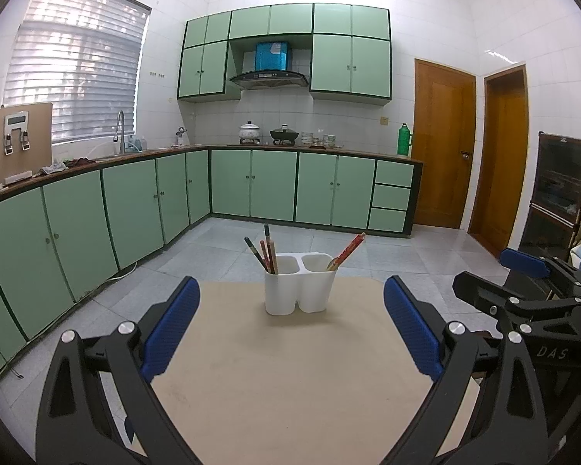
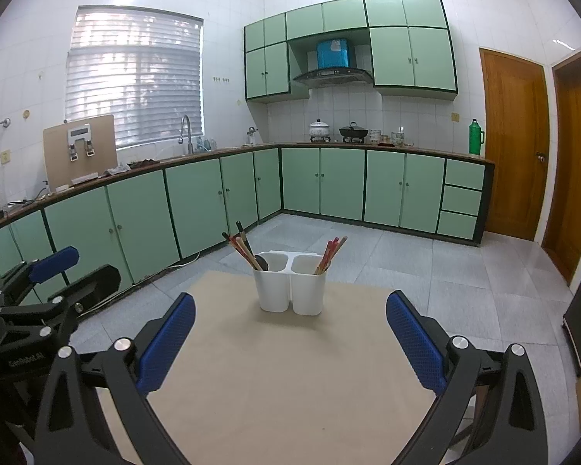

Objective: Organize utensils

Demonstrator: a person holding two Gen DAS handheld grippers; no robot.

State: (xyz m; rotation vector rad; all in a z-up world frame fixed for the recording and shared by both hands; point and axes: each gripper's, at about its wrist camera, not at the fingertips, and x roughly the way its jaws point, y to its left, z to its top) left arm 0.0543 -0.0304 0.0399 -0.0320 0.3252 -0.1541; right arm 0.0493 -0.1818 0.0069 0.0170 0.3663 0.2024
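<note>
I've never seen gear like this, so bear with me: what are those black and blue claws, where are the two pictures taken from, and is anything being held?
Each claw is a hand-held gripping tool with its own camera looking out along its two blue fingers. One picture comes from the left tool, the other from the right tool; each also glimpses the other at its edge. Both are open and hold nothing. Ahead, on a beige table, stands a white two-cup holder with chopsticks in both cups.

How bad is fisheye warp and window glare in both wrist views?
Left wrist: counter edge bows strongly, blinds blown out, utensil holder sharp. Right wrist: same barrel warp, window blinds overexposed, holder clear, black vignette at the corners.
</note>
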